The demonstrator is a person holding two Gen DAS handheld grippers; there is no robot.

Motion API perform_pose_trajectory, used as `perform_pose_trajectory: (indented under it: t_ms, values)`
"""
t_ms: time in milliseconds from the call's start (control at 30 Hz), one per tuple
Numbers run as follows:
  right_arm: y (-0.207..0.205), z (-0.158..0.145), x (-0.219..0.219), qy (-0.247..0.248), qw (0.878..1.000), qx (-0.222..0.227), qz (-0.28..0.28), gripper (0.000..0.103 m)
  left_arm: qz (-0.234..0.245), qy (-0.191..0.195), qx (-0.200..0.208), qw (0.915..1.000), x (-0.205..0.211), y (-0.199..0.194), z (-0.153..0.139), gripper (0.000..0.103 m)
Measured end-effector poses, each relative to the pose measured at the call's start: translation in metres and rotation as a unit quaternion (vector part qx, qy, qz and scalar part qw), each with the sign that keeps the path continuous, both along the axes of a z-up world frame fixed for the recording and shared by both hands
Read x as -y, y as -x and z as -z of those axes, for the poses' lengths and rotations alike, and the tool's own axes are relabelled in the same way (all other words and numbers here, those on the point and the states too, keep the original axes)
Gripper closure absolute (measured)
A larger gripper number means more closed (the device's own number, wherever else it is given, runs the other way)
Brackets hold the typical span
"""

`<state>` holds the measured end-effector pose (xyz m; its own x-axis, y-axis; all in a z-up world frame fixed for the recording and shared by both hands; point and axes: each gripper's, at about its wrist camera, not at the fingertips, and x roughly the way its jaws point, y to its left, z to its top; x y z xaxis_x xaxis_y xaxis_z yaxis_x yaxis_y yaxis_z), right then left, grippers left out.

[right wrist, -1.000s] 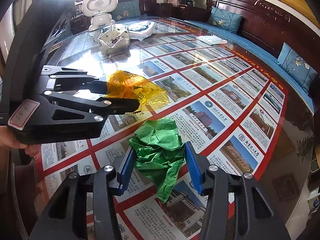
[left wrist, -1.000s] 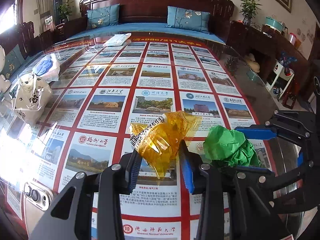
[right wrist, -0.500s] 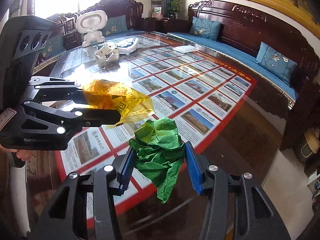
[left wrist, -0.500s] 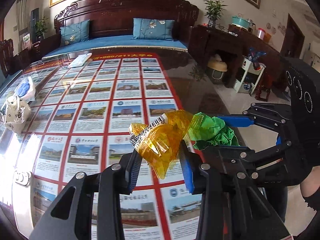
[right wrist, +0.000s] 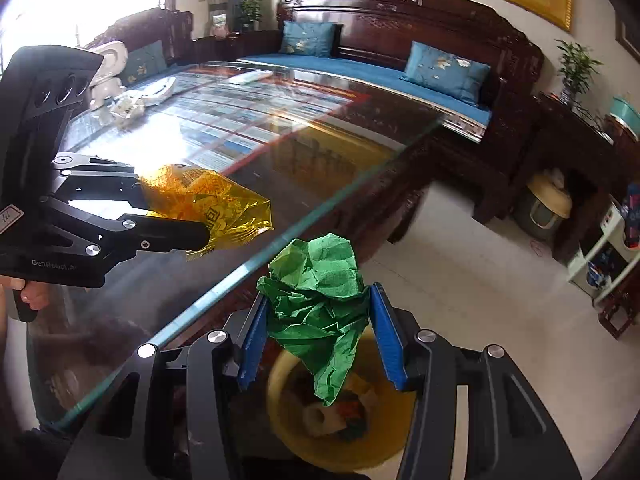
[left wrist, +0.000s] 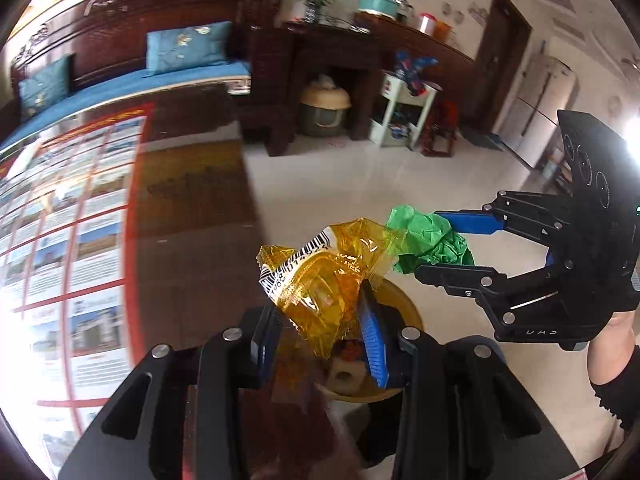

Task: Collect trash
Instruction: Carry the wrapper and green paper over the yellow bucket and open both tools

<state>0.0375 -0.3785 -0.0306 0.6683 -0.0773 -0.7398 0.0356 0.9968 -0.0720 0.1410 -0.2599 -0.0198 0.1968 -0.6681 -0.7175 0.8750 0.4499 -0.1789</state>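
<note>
Since the earlier frame we have carried both pieces of trash off the table (right wrist: 224,216) and past its glass edge. Beside that edge, a yellow bin (right wrist: 288,432) with scraps inside sits on the floor. Our left gripper (left wrist: 320,320) pinches the yellow wrapper (left wrist: 320,280) between its pads; our right gripper (right wrist: 320,336) clamps the green paper (right wrist: 320,300) above the bin.

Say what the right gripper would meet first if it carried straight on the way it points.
Probably the yellow bin on the floor, directly below the green paper that the right gripper holds. Depth is unclear, but nothing else shows in between.
</note>
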Motion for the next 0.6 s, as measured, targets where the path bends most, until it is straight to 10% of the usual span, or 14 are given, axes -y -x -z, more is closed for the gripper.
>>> perform_pose_trajectory:
  t_ms: [600]
  values:
    - [0.042, 0.082, 0.088, -0.027, 0.994, -0.098, 0.036, 0.049, 0.064, -0.097, -0.039, 0.9925, 0.126, 0.037, 0.067, 0.065]
